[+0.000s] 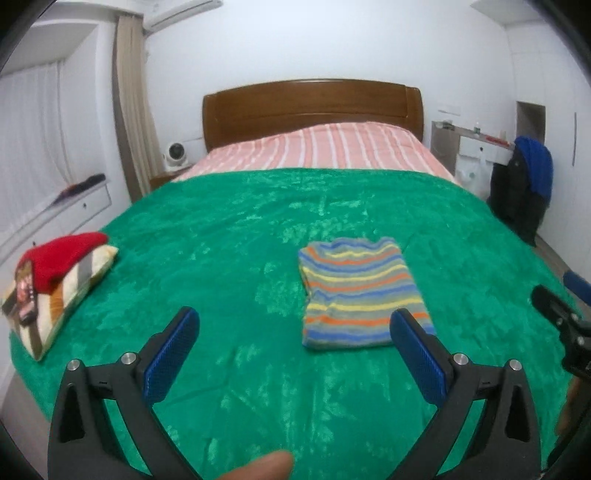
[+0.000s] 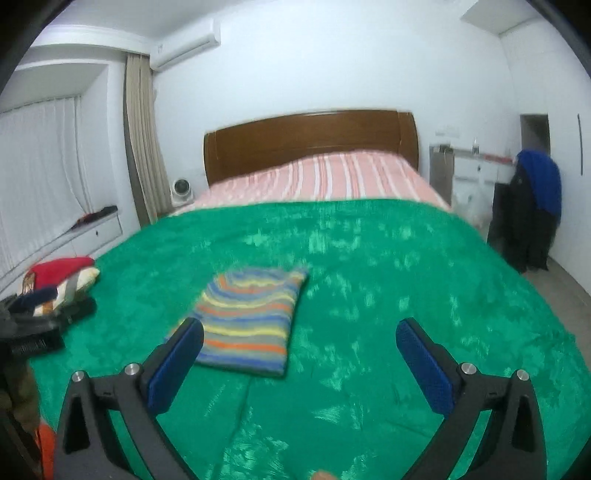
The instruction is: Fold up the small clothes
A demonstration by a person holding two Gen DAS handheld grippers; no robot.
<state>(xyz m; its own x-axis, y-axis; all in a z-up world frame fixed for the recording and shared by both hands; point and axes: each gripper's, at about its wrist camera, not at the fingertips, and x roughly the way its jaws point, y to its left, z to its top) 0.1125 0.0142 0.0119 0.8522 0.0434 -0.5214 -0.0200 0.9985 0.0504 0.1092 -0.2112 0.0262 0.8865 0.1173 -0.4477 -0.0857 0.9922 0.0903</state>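
- Lying flat on the green blanket [image 1: 229, 236] is a striped garment [image 1: 354, 291], folded into a neat rectangle; bands of grey, blue, orange and yellow are seen across it.
- The striped garment is found towards the near half of the bed [image 1: 332, 147], well apart from the wooden headboard [image 1: 310, 107].
- Left gripper [image 1: 295, 354]: jaws are spread wide, nothing is held between the blue pads [image 1: 170, 358]. From its own camera the right-hand pad overlaps the near right corner of the garment; whether it touches the cloth cannot be told.
- Right gripper [image 2: 299, 362]: jaws are likewise spread wide and empty. Its left pad is seen over the near left corner of the garment [image 2: 251, 317]; contact cannot be told.
- Neither gripper is closed on the garment.
- A stack of folded clothes [image 1: 59, 280] is kept at the left edge of the blanket, topped by a red piece, with striped cream and brown cloth beneath.
- A pink striped sheet [image 1: 317, 147] is shown beyond the blanket, up to the headboard.
- A small white fan [image 1: 175, 153] is placed beside the bed on the left.
- Beige curtains [image 1: 129, 110] are hung along the left wall, with an air conditioner [image 1: 181, 13] mounted above.
- A chair draped with dark and blue clothing [image 1: 524, 184] is stood by the right wall, near a white desk [image 1: 476, 147].
- A fingertip [image 1: 258, 467] is glimpsed at the bottom edge of the left view.
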